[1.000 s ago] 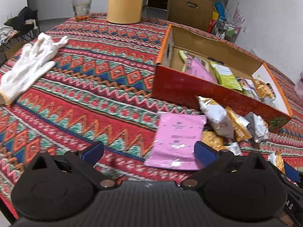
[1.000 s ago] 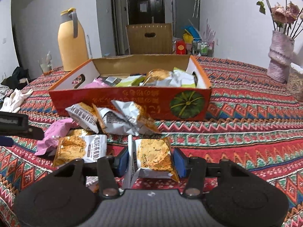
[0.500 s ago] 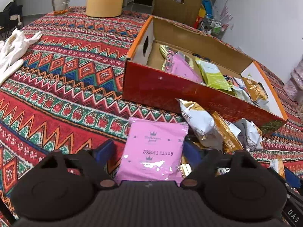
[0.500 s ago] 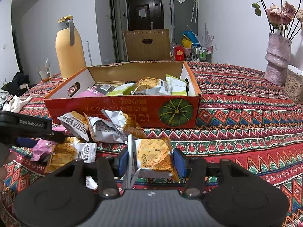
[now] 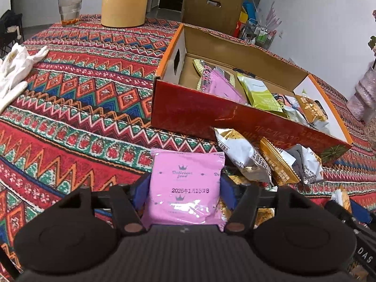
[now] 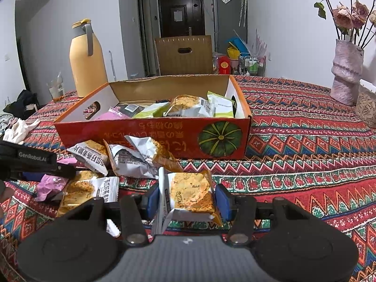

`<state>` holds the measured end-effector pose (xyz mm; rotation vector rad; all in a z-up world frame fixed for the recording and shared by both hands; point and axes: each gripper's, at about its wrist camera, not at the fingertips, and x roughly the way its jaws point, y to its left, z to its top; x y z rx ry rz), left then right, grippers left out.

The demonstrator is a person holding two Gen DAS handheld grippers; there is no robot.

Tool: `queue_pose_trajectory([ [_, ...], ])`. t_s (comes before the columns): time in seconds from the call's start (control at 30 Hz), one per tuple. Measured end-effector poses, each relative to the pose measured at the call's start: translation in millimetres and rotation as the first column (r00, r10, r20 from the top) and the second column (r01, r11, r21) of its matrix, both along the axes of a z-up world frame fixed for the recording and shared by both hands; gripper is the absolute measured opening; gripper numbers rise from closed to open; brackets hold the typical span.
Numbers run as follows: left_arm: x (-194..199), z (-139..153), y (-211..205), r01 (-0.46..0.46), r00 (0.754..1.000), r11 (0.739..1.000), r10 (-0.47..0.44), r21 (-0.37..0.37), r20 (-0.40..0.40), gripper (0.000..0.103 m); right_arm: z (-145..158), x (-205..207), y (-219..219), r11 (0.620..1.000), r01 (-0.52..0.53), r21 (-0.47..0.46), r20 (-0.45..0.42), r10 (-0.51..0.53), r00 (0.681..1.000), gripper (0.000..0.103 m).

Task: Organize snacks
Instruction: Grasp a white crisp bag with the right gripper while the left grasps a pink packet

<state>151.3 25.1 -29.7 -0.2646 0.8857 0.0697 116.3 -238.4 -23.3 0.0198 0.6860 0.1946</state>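
Note:
My left gripper [image 5: 184, 191] is shut on a pink snack packet [image 5: 185, 185], its blue pads pressing both sides, held just above the patterned cloth. My right gripper [image 6: 186, 198] is shut on a cracker packet [image 6: 190, 191] and holds it off the table. The red cardboard box [image 5: 199, 115] lies ahead with several snack packets inside; it also shows in the right wrist view [image 6: 152, 138]. A loose pile of snack packets [image 5: 263, 162] lies before the box's front wall, also seen in the right wrist view [image 6: 122, 157]. The left gripper shows at the left edge of the right wrist view [image 6: 30, 162].
A yellow thermos jug [image 6: 87, 58] and a glass [image 5: 70, 8] stand at the far side. White gloves [image 5: 14, 63] lie at the left. A vase with flowers [image 6: 346, 70] stands at the right. A brown carton [image 6: 184, 55] stands behind the table.
My left gripper moved forward over the pink packet and closed on it. My right gripper lifted slightly with the cracker packet still held.

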Motion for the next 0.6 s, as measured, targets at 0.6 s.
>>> queue_pose_trajectory([
  [0.6,-10,39,7,0.011,0.997,1.000,-0.012,0.022,0.077,0.063,23,6,1,1.000,-0.002,0.004,0.050,0.002,0.999,0.050],
])
